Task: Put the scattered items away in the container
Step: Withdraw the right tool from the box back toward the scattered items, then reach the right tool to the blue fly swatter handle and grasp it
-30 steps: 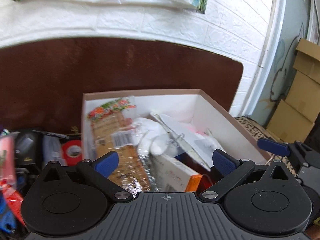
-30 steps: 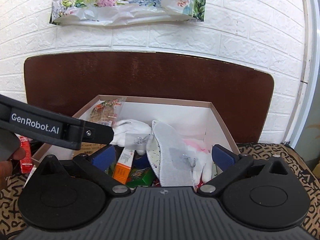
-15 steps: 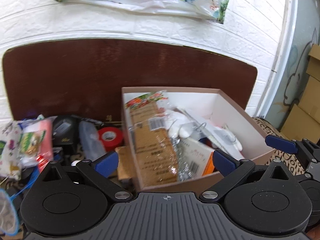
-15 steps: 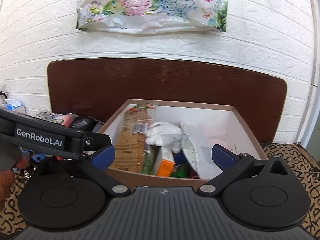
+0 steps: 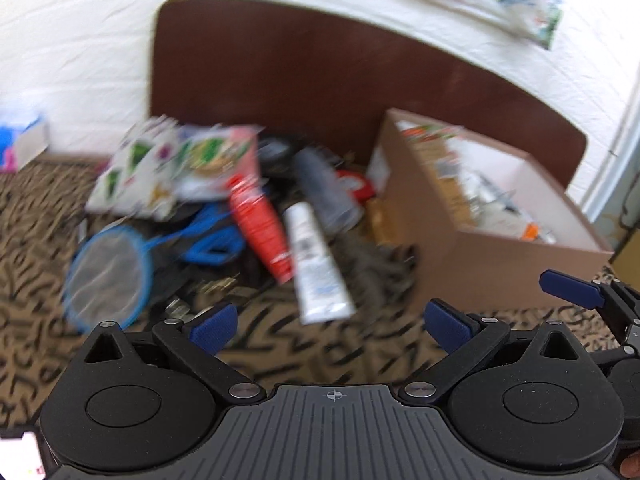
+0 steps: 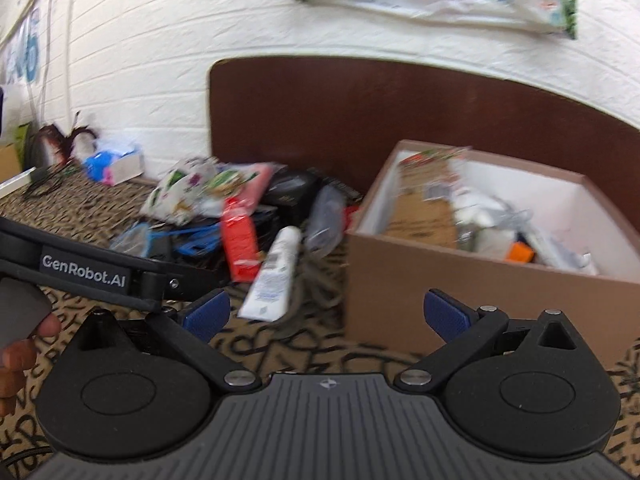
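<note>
A brown cardboard box (image 5: 492, 264) with several items inside stands on the right; it also shows in the right wrist view (image 6: 460, 284). A pile of scattered items lies left of it: a white tube (image 5: 316, 268) (image 6: 274, 272), a red tube (image 5: 262, 228) (image 6: 240, 240), a blue round net (image 5: 108, 272), blue scissors (image 5: 212, 236), a patterned pouch (image 5: 160, 168). My left gripper (image 5: 332, 326) is open and empty, just short of the white tube. My right gripper (image 6: 326, 314) is open and empty, before the box's front left corner.
The surface is a leopard-print cloth (image 5: 36, 240). A brown headboard (image 6: 360, 112) and a white brick wall stand behind. A tissue pack (image 6: 116, 164) lies far left. The left gripper's arm (image 6: 80, 268) crosses the right wrist view at left.
Both grippers have pulled back from over the box and swung left. The box now sits to the right and the scattered pile is in front. Both stay open and empty.
</note>
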`<state>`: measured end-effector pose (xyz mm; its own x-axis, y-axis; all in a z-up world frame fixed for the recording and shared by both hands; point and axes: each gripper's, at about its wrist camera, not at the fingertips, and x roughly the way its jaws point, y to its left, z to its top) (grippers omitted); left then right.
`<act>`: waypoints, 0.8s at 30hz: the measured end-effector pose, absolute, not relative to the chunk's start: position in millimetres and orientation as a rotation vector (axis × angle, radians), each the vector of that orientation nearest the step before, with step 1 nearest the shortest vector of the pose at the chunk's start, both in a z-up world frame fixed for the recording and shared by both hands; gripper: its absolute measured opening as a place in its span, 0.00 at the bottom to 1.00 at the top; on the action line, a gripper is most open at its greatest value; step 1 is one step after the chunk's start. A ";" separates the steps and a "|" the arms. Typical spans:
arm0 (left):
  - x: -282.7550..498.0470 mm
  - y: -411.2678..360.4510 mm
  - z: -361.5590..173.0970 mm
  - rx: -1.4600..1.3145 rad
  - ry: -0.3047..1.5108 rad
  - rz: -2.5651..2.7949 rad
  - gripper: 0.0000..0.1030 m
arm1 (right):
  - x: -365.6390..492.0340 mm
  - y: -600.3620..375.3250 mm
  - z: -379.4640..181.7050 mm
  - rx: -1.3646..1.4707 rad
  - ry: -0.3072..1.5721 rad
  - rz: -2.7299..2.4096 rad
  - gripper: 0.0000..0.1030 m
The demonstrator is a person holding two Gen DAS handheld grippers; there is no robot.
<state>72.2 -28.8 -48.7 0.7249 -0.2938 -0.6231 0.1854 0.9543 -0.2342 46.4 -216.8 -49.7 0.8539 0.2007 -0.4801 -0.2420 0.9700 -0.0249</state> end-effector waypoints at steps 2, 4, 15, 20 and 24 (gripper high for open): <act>72.9 -15.9 -53.1 -0.179 0.725 -0.250 0.99 | 46.5 -201.0 -57.0 -0.101 0.514 0.266 0.99; 77.8 -7.1 -55.3 -0.202 0.736 -0.241 0.98 | 47.7 -186.6 -62.8 -0.121 0.522 0.292 0.99; 110.5 7.4 -63.2 -0.187 0.738 -0.266 0.77 | 76.4 -154.3 -72.6 -0.167 0.550 0.359 0.75; 119.8 20.7 -66.3 -0.175 0.742 -0.239 0.69 | 93.1 -147.7 -76.8 -0.171 0.567 0.373 0.66; 133.2 35.3 -62.3 -0.171 0.727 -0.204 0.69 | 109.5 -140.4 -78.0 -0.175 0.561 0.387 0.65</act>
<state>133.2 35.2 -62.3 0.7288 -0.2437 -0.6399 0.1253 0.9662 -0.2252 109.5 -140.4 -78.0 0.7776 0.3085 -0.5479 -0.4026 0.9136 -0.0570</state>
